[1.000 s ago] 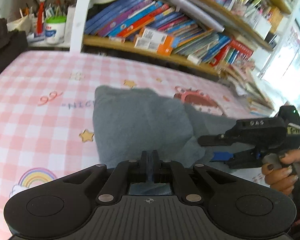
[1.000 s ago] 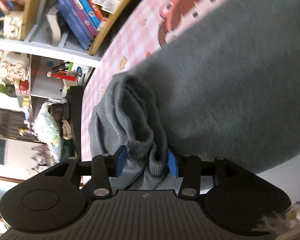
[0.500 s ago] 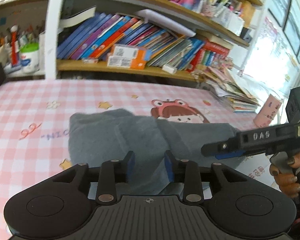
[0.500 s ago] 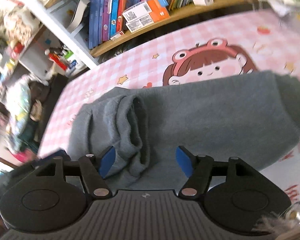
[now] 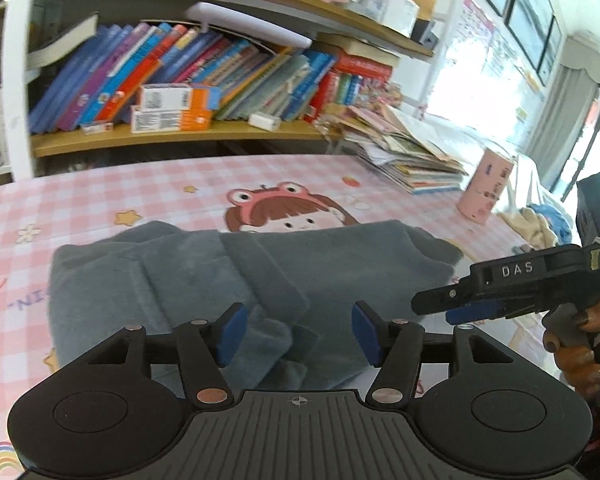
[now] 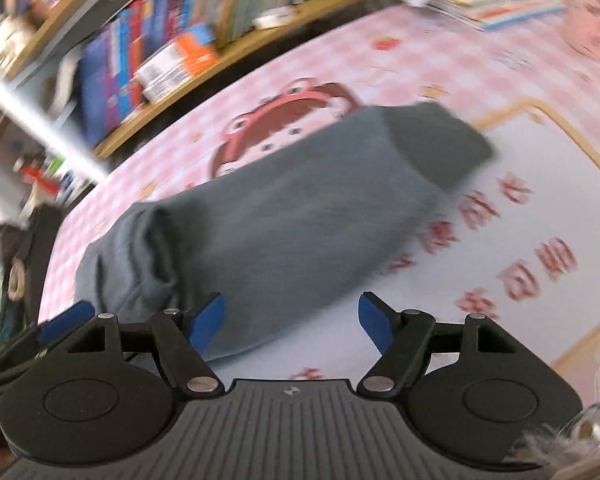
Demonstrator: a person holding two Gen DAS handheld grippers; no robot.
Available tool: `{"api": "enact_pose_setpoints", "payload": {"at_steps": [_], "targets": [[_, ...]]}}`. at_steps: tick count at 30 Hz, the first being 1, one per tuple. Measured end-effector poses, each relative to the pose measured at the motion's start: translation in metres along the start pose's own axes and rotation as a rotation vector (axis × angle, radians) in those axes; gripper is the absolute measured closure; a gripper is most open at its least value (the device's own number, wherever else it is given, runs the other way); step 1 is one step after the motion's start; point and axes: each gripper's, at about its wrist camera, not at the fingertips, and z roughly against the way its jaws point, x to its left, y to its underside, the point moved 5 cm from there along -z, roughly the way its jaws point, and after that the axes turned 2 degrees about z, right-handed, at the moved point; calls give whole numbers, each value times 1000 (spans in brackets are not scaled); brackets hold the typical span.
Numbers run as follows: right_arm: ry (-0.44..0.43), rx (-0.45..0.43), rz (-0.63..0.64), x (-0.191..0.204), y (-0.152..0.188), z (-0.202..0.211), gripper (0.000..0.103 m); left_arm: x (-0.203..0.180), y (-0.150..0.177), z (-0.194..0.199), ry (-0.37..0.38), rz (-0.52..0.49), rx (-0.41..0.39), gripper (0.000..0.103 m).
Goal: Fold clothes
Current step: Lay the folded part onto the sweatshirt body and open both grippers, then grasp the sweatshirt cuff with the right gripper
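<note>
A grey fleece garment (image 5: 228, 272) lies folded in a long band on the pink checked tablecloth (image 5: 100, 200), its sleeve folded across the top. My left gripper (image 5: 296, 330) is open and empty just above its near edge. My right gripper (image 6: 292, 326) is open and empty, raised above the garment's (image 6: 284, 216) near side. The right gripper also shows in the left wrist view (image 5: 476, 304), at the right, held by a hand. The right wrist view is blurred.
A bookshelf (image 5: 204, 80) full of books runs along the far edge of the table. A stack of magazines (image 5: 408, 156) and a pink cup (image 5: 486, 186) stand at the far right. A cartoon girl print (image 5: 288, 212) lies behind the garment.
Both grippers opened and let go of the garment, then lifted back. The grey garment now lies flat in its folded band.
</note>
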Motion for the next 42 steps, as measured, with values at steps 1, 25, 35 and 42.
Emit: {"api": "enact_pose_setpoints", "payload": {"at_steps": [1,25,35,42], "targets": [[12,-5,-25,-7,1,2,31,-3,0,-3,6,-8,6,42],[-18,24,-262,-99,-57,-23,34,-48,-8,-38,-150,-18,36,34],[-148,30,-209,-104,-81,-39,81,-57,-6,-43,-230,64,26,34],[-337,-113,77,-58,-96,-11,85,-61,-8,-46,-272,99,7,34]]}}
